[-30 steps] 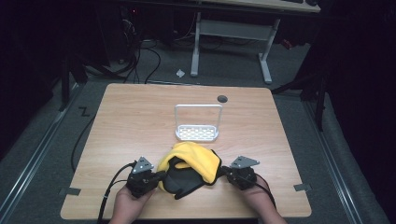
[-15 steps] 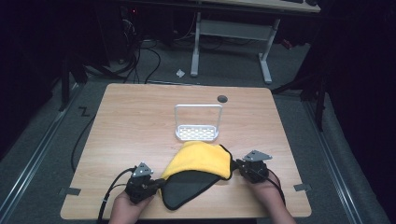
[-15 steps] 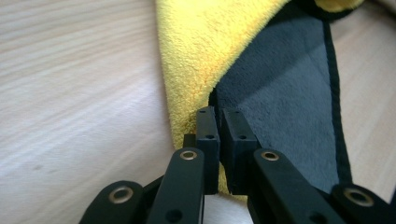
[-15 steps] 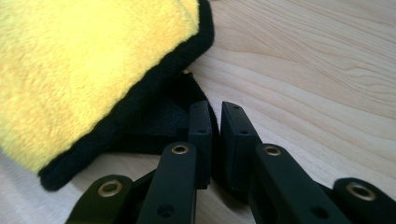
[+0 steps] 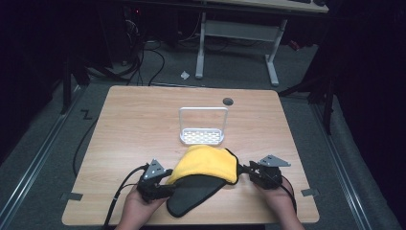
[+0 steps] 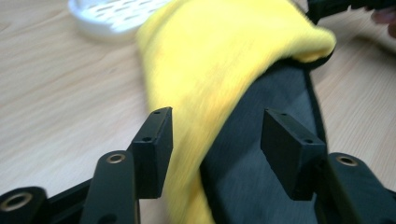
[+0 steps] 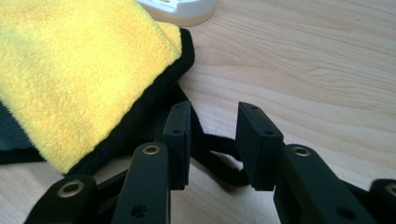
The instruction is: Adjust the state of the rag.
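A cloth, yellow (image 5: 207, 163) on one face and black (image 5: 194, 194) on the other, lies folded over near the table's front edge. My left gripper (image 5: 168, 181) sits at its left end. Its jaws have just been opening and stand wide, with the yellow and black layers (image 6: 219, 93) lying loose between them. My right gripper (image 5: 245, 171) is at the cloth's right corner. Its jaws have also just been opening, and the black hem (image 7: 210, 140) runs between the parted pads untouched by them.
A white perforated rack (image 5: 202, 130) with an upright wire frame stands just behind the cloth, mid-table. A small dark grommet (image 5: 228, 101) sits near the far edge. Bare wood (image 5: 129, 124) lies to the left and right. Cables trail off the front left.
The bunched cloth was drawn out sideways and now lies flatter, yellow flap over black. Both grippers went from shut on its ends to open, and the right hand shifted rightward.
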